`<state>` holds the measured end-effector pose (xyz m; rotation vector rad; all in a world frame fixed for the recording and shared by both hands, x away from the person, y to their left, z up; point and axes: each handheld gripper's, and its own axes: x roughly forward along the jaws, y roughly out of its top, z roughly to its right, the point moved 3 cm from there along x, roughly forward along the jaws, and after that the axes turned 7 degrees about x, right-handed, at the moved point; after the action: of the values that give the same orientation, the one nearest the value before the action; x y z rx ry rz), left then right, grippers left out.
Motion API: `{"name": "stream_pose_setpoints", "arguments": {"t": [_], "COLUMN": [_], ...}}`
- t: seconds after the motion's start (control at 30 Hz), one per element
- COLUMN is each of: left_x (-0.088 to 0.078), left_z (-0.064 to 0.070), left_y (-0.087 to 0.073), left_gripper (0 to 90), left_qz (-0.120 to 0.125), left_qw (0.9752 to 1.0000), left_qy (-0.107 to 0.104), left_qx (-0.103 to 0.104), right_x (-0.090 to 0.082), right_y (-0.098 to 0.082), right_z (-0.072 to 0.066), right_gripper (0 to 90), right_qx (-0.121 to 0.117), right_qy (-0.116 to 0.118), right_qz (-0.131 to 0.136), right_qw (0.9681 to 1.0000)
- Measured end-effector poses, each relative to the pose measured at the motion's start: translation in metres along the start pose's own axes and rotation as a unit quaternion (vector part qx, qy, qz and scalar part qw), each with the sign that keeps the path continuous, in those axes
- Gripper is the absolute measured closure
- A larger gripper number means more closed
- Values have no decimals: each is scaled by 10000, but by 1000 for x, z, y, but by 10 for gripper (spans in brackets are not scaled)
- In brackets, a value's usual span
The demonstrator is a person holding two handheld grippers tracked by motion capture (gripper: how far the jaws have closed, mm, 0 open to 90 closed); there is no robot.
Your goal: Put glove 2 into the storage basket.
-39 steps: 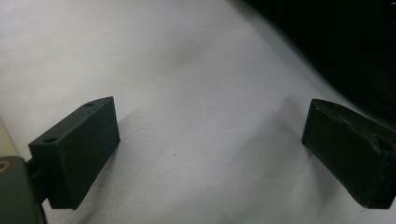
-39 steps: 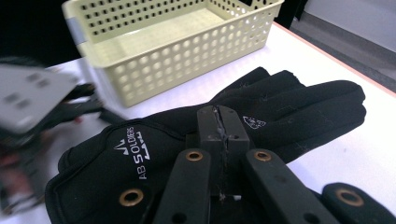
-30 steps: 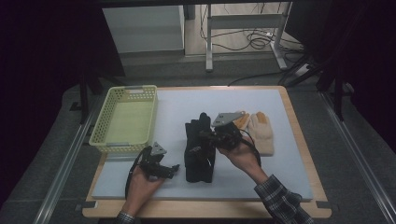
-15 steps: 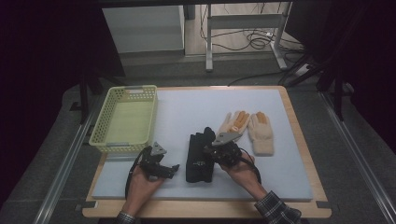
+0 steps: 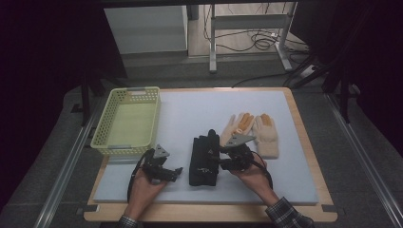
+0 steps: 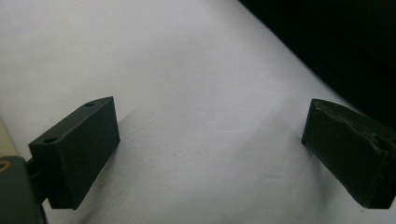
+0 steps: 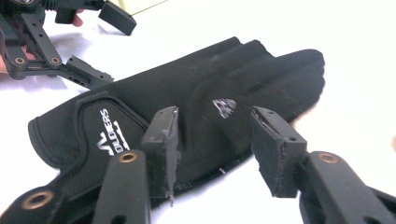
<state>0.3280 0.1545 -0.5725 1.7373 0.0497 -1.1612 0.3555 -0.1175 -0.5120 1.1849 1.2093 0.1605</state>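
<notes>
At the far left of the table, a pale yellow basket sits on the white mat, its near rim just beyond the left gripper. That gripper rests low on the mat in the person's left hand, jaws spread wide with nothing between them; the left gripper view shows bare white mat in the gap. Just to its right lies the black glove, flat on the mat with its fingers pointing away from the person. In the right gripper view the glove's cuff carries white lettering and a small white logo sits on its back. The right gripper hangs at the glove's right edge, held by the right hand. Its jaws have just been opening and now stand apart above the glove's near edge, their pads pressing on nothing. Farther right, beyond the right gripper, a pair of cream gloves with orange fingertips lies side by side, near the black glove but apart from it.
</notes>
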Motion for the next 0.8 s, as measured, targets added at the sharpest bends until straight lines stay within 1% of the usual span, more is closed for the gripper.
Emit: {"name": "stream_pose_setpoints", "arguments": {"t": [0.03,0.1,0.13,0.17,0.2,0.3,0.37,0.47,0.5,0.6,0.67,0.8], "left_x": [0,-1,-3,-4,-6,-10,-13,-16,-17,-18,-18,-19], "left_z": [0,-1,-1,-2,-2,-5,-7,-8,-8,-8,-10,-12], "left_y": [0,0,-1,-2,-3,-6,-9,-13,-14,-18,-20,-20], "left_gripper": [38,39,46,58,69,64,57,49,45,45,44,48], "left_qz": [21,19,26,14,-34,-114,-121,-145,-122,-59,-43,-48], "left_qw": [10000,10000,10000,10000,9999,9999,9997,9995,9995,9996,9997,9998], "left_qy": [-18,-57,-62,-49,31,109,199,282,294,273,192,173], "left_qx": [-20,-43,-34,19,94,17,-50,-61,-78,-94,-149,-95], "right_x": [-2,-7,-8,-10,-11,-14,-13,-9,-8,-2,1,7], "right_y": [-3,-11,-14,-19,-22,-34,-42,-52,-54,-58,-56,-53], "right_z": [3,9,11,14,15,15,12,5,3,-5,-9,-16], "right_gripper": [497,504,528,564,593,731,800,844,853,875,883,884], "right_qx": [63,222,278,319,336,336,294,133,77,-91,-180,-221], "right_qy": [-1,77,100,134,152,278,366,455,478,545,546,604], "right_qz": [11,-18,-21,-51,-60,-86,-177,-311,-312,-370,-367,-385], "right_qw": [10000,9997,9996,9994,9993,9990,9987,9984,9983,9978,9977,9972]}}
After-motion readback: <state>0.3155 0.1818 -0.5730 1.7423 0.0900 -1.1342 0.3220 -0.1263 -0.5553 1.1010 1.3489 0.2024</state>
